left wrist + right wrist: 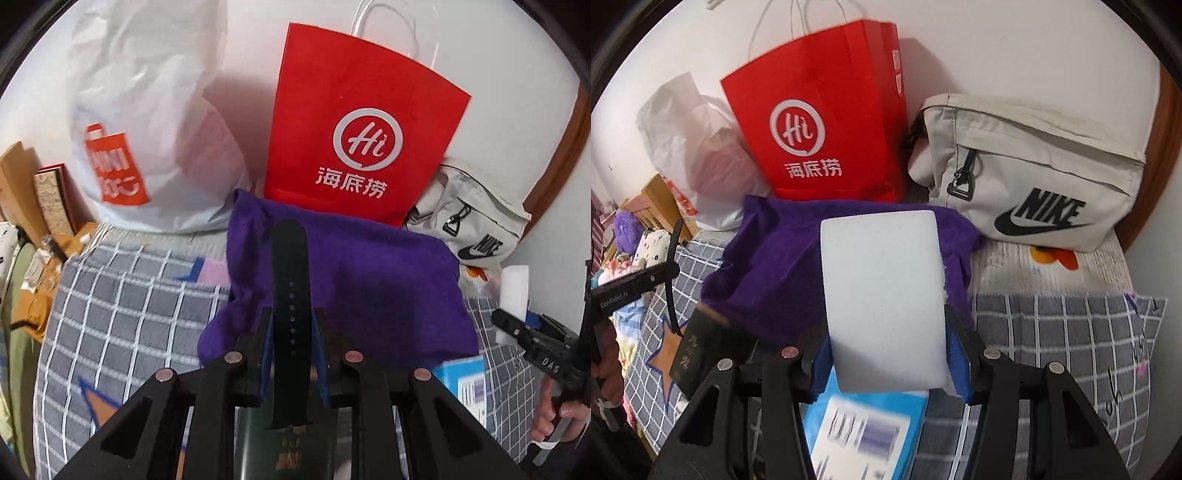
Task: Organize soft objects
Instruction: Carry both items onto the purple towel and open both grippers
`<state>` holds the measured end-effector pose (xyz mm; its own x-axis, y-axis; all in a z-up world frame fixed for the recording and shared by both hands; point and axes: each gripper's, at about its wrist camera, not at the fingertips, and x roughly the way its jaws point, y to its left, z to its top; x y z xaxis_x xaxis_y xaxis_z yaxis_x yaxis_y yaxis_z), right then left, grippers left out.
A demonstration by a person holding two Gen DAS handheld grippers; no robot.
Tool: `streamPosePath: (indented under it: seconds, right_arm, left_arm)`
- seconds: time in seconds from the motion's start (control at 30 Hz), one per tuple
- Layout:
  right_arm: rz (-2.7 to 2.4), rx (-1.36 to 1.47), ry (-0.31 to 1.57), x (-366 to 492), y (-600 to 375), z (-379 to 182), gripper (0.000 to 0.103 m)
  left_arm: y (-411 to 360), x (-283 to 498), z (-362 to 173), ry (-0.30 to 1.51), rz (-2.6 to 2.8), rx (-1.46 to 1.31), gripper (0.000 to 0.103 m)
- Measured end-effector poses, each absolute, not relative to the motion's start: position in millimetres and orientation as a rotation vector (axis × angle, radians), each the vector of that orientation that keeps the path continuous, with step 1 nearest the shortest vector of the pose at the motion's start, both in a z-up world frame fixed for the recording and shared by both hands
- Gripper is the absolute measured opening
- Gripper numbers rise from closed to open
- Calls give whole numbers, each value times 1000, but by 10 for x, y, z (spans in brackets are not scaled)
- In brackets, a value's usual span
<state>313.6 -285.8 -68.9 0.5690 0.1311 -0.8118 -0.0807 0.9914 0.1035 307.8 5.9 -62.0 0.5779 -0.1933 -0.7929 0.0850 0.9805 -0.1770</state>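
My left gripper (291, 325) is shut on a black watch strap (290, 273), which stands up between its blue pads above a purple towel (369, 280) on the bed. My right gripper (886, 350) is shut on a white sponge block (882, 295), held above the same purple towel (775, 266). The strap also shows at the left of the right wrist view (673, 243). The sponge shows at the right of the left wrist view (513, 291).
A red paper bag (362, 125) and a white plastic bag (147, 122) lean on the wall behind the towel. A beige Nike pouch (1034, 173) lies at the right. A blue box (864, 432) and a dark booklet (701, 347) lie on the grey checked bedding (122, 317).
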Motion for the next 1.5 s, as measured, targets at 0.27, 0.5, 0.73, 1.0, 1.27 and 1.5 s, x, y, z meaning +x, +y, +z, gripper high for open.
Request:
streamPosePath:
  seconds: [0.27,0.5,0.73,1.0,1.27,1.5]
  right_arm:
    - [123,46,1038,3573,-2892,-1008,52]
    - [136,32,1114,3775,-2866,-1357,52]
    - [129,17,1148,3896,-2839,-1543,52]
    - [134,-9,1170,3976,-2759,-1672,53]
    - [143,-25,1178,3992,-2709,-1708,56]
    - [174,-13,1178,4007,-2651,-1685,69]
  left_arm:
    - [53,3597,-793,1000,-186,-144,19]
    - [-10,3936,-1099,1069,-195,-129,19]
    - [-28,4162,-1331,1108,-191,-118,19]
    - [-48,4304,-1565,1157,-177,-140,19]
    - [-106,4404,-1637,1190,-177,-130,20]
    - [-69,4306,-1540,1180,-167,-129,40]
